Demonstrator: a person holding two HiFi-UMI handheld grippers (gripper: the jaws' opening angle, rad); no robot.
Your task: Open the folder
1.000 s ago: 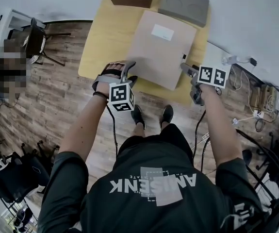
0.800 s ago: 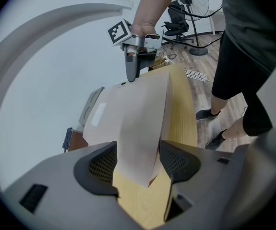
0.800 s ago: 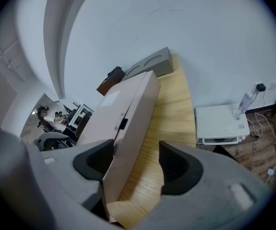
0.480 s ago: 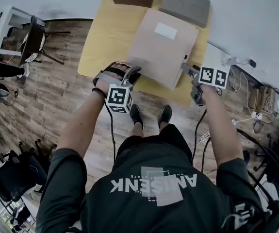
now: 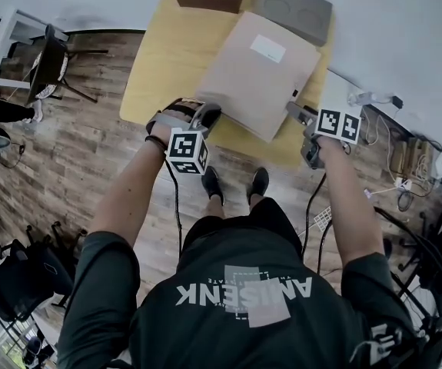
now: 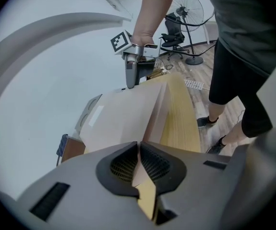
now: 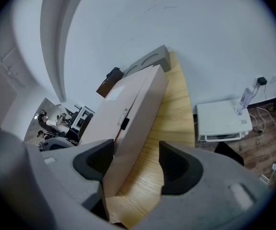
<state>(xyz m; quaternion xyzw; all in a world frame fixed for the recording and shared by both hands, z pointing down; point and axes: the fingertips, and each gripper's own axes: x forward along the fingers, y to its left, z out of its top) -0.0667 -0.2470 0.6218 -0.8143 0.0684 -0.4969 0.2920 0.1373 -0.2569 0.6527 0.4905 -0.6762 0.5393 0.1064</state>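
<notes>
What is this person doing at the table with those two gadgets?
A person is starting to open a tan folder lying on the wooden table. The left hand-held gripper has just been closing and now pinches one near corner of the folder. The right hand-held gripper is open, with the other near corner between its jaws.

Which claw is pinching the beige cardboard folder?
The left claw: its jaws have just been closing on the edge of the beige cardboard folder. The right claw stands open around a corner.
</notes>
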